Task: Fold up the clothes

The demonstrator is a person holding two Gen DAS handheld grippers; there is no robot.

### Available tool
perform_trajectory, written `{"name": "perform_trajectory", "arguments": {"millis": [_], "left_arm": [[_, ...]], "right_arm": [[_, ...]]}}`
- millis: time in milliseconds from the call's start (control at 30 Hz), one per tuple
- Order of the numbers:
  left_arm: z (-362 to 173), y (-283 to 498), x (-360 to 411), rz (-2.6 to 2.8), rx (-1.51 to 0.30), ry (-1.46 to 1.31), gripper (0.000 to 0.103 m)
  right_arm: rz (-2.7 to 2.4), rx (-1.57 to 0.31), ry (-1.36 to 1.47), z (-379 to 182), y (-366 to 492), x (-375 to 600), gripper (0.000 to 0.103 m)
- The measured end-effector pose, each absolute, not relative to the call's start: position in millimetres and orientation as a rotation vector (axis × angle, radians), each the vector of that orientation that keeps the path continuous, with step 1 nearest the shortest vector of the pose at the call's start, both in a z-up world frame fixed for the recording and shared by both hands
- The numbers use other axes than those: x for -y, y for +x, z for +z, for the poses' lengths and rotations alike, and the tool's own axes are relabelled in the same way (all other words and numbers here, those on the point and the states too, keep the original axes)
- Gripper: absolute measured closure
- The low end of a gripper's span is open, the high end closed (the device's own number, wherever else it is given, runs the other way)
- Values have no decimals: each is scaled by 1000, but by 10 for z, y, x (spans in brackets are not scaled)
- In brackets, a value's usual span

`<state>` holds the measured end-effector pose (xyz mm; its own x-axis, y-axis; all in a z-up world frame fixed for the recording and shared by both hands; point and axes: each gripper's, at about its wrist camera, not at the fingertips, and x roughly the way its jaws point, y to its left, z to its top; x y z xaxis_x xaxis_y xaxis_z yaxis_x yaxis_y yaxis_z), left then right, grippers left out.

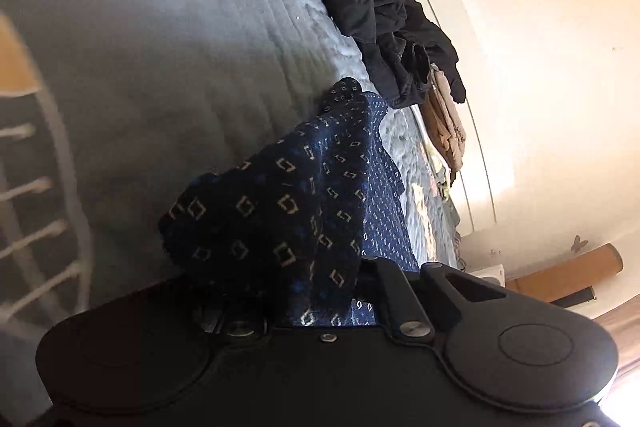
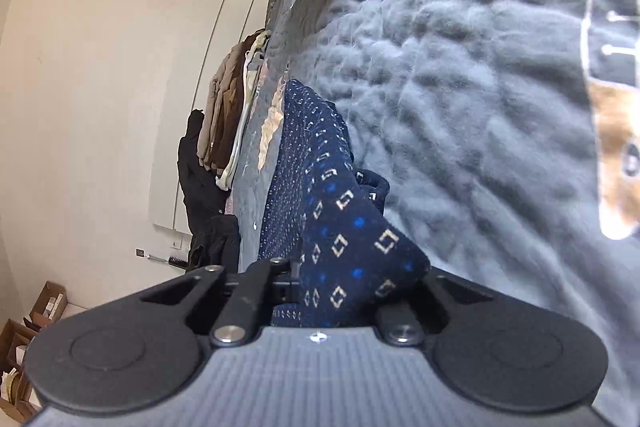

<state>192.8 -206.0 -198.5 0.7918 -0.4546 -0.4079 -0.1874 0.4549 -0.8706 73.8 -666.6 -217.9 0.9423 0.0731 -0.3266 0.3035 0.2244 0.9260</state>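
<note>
**Between both claws: one navy patterned garment, held over the bed**

Nearest, left gripper [image 1: 320,307]: navy knit garment [image 1: 280,203] bunches into its mouth; the fingertips are buried in cloth, so it reads as clamped on the fabric.

Right gripper [image 2: 344,291]: a folded corner of the same garment [image 2: 352,247] wedged between its fingers, likewise clamped.

Garment: dark blue, cream diamond motifs outside, fine dotted weave on the inner face. It runs from the claws away along the grey quilted bed cover [image 2: 460,87]. Judged soft, light and limp; it sags between holds. Best taken at corners or along a hem, both layers pinched together, as thick knit may slip from a shallow bite.

Further: folded tan and brown clothes [image 2: 228,99] stacked at the bed's far edge, a black jacket [image 1: 360,7] heaped beside.

Whether this fold is opening or closing, I cannot tell.
</note>
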Motion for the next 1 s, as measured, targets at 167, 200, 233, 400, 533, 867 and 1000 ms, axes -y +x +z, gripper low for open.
{"name": "perform_trajectory", "arguments": {"millis": [167, 200, 233, 400, 533, 867, 1000], "left_arm": [[-1940, 1561, 2013, -161, -687, -1104, 94], [-1931, 1496, 2000, -155, -689, -1105, 94], [-1926, 1434, 1989, -153, -691, -1108, 94], [-1904, 1146, 1894, -145, -703, -1117, 94], [-1867, 912, 1817, -141, -715, -1115, 94], [-1773, 391, 1650, -120, -780, -1072, 94], [-1802, 360, 1615, -115, -841, -1050, 85]], "right_arm": [[-182, -334, 1346, -2111, 435, 6640, 96], [-187, -336, 1350, -2108, 366, 6633, 96], [-193, -341, 1348, -2104, 297, 6630, 96], [-209, -371, 1357, -2087, -38, 6591, 96], [-213, -401, 1364, -2023, -318, 6550, 96], [-256, -507, 1360, -1890, -875, 6407, 95], [-298, -578, 1355, -1895, -997, 6370, 93]]}}
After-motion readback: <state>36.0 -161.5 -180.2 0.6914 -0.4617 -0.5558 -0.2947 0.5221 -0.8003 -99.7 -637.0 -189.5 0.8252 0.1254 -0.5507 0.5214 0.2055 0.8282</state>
